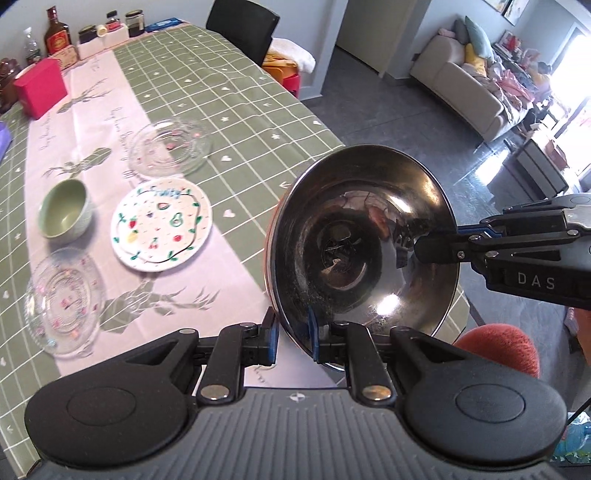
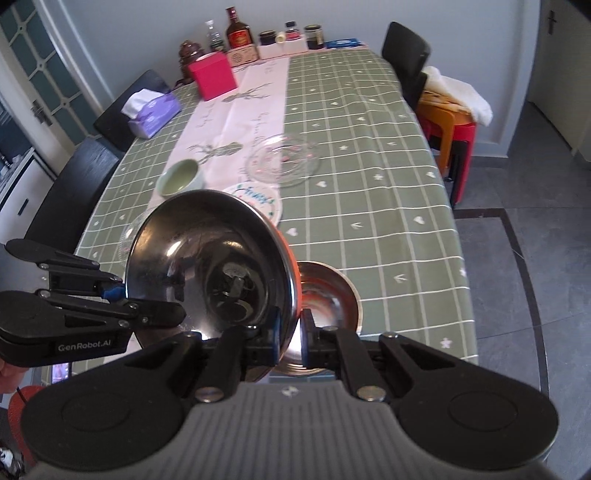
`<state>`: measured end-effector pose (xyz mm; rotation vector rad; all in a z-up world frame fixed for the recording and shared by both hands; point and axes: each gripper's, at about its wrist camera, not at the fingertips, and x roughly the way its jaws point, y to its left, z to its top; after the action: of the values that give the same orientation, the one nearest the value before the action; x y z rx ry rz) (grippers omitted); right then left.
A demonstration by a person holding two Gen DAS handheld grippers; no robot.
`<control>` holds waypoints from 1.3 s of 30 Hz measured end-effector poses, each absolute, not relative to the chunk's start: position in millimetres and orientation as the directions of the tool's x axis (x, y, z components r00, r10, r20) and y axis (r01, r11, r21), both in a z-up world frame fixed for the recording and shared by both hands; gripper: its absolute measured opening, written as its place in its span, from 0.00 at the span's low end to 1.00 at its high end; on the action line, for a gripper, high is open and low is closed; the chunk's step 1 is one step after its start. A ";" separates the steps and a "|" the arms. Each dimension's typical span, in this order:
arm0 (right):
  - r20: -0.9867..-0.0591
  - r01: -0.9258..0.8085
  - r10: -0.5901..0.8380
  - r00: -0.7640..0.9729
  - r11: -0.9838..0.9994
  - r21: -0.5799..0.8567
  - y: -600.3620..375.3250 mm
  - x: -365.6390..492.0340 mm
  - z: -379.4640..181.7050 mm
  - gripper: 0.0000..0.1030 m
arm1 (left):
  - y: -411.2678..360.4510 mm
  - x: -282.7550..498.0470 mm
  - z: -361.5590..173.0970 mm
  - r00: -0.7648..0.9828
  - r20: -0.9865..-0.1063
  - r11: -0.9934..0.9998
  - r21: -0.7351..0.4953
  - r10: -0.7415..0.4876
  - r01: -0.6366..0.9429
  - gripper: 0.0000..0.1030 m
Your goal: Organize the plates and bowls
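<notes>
Left gripper (image 1: 293, 341) is clamped on the near rim of a steel bowl (image 1: 364, 240) with an orange outer wall, bowl tipped up with its inside facing the camera; right gripper (image 1: 419, 249) comes in from the right and pinches the opposite rim. Ahead and left on the green checked tablecloth (image 1: 258, 110): fruit-print plate (image 1: 161, 225), green bowl (image 1: 65, 213) to its left, glass plate (image 1: 170, 146) beyond it, and another glass plate (image 1: 62, 299) nearest on the far left. Red box (image 1: 40, 88) and bottles (image 1: 56, 33) sit at the far end.
</notes>
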<state>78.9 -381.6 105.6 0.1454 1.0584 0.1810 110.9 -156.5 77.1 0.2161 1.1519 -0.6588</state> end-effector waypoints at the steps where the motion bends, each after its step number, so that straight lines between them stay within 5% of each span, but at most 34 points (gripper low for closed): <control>1: -0.853 -0.067 0.212 0.478 0.977 0.205 -386.5 79.9 104.6 0.07 | -160.3 113.3 75.2 0.236 -0.897 0.791 -0.176 -0.375 0.586 0.18; 32: -0.935 -0.021 0.169 0.310 0.985 0.171 -402.8 121.9 34.2 0.03 | -181.7 152.4 6.7 0.029 -0.959 0.818 -0.225 -0.283 0.529 0.18; 39: -0.941 -0.016 0.156 0.300 0.987 0.158 -404.1 128.4 27.0 0.02 | -180.8 157.5 1.9 0.035 -0.961 0.826 -0.215 -0.273 0.521 0.25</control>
<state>128.4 -404.1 27.0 0.1268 1.2618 0.1146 157.5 -180.8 1.9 0.2165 1.4108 -0.6173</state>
